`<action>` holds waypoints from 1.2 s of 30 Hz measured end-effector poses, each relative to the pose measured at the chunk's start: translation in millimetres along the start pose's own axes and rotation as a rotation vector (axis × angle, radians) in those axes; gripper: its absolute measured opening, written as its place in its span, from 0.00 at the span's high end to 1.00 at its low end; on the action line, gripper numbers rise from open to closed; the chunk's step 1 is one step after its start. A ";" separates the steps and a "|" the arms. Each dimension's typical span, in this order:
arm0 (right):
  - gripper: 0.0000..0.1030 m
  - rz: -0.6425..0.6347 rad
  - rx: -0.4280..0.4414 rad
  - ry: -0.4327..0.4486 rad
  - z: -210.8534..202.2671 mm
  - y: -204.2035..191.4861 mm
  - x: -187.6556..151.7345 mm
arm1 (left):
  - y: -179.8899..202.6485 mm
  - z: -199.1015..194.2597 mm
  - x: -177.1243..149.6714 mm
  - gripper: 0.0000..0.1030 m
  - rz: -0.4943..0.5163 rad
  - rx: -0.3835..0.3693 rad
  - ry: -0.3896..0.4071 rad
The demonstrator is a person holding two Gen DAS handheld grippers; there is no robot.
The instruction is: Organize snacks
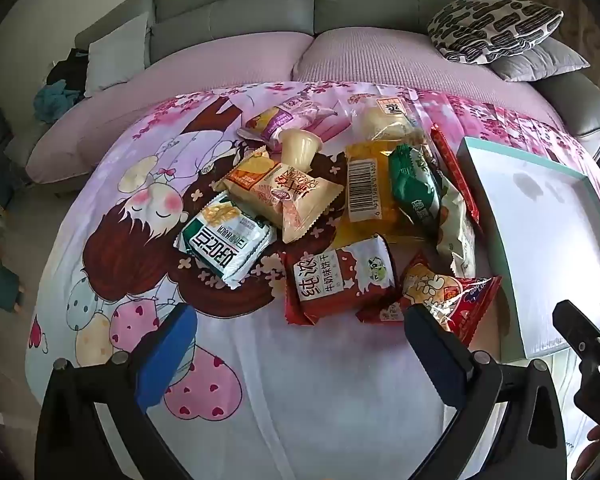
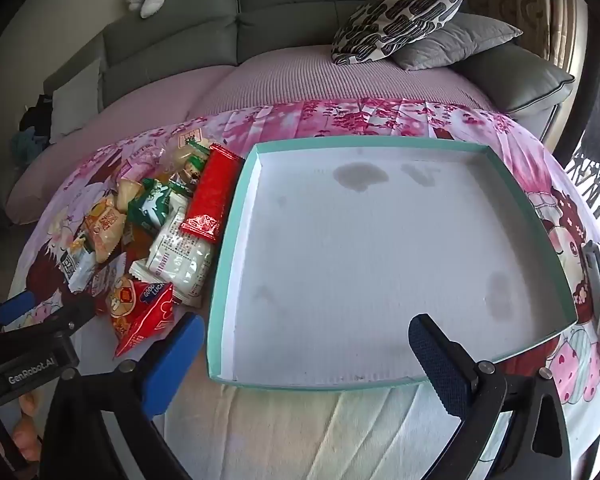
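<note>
Left wrist view: left gripper [image 1: 300, 350], released and empty, hovers before the snack pile [image 1: 332, 208] heaped on the cloth-covered surface [image 1: 300, 400] beside the bare tray [image 2: 236, 216]; right gripper [image 2: 306, 360] likewise released; sorting apparently unstarted, next move likely grasping a near packet.

About eleven snack packets [image 1: 320, 276], one tray [image 2: 236, 216], two cushions [image 2: 400, 16]

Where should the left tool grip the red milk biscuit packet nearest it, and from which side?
Grip the red milk biscuit packet across its puffed middle, from above on the near side. It lies flat and unburied; the open left tool faces its near edge, which touches no other packet.
</note>
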State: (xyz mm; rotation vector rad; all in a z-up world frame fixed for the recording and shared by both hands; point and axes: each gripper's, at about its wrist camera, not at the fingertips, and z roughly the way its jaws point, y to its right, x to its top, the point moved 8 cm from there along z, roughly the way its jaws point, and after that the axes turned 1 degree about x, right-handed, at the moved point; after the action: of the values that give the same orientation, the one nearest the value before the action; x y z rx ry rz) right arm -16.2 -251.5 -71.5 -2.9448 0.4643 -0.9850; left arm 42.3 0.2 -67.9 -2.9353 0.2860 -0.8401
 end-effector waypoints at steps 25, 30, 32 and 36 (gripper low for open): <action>0.00 0.002 -0.004 -0.026 3.3 -0.4 -3.1 | 0.7 3.2 -1.1 0.00 -0.036 -0.018 -0.019; 0.00 0.003 -0.003 -0.029 3.6 -0.5 -3.3 | 0.4 2.8 -1.1 0.00 -0.038 -0.019 -0.018; 0.00 0.003 -0.003 -0.028 3.5 -0.1 -3.5 | -0.1 3.1 -1.2 0.00 -0.041 -0.019 -0.020; 0.00 0.002 -0.003 -0.029 3.9 -0.6 -4.0 | 0.0 3.6 -1.3 0.00 -0.042 -0.021 -0.022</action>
State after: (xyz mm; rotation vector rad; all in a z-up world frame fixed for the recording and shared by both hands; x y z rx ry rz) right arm -16.7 -250.1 -76.9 -2.9567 0.4687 -0.9407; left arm 43.1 0.5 -71.7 -2.9776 0.2335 -0.8149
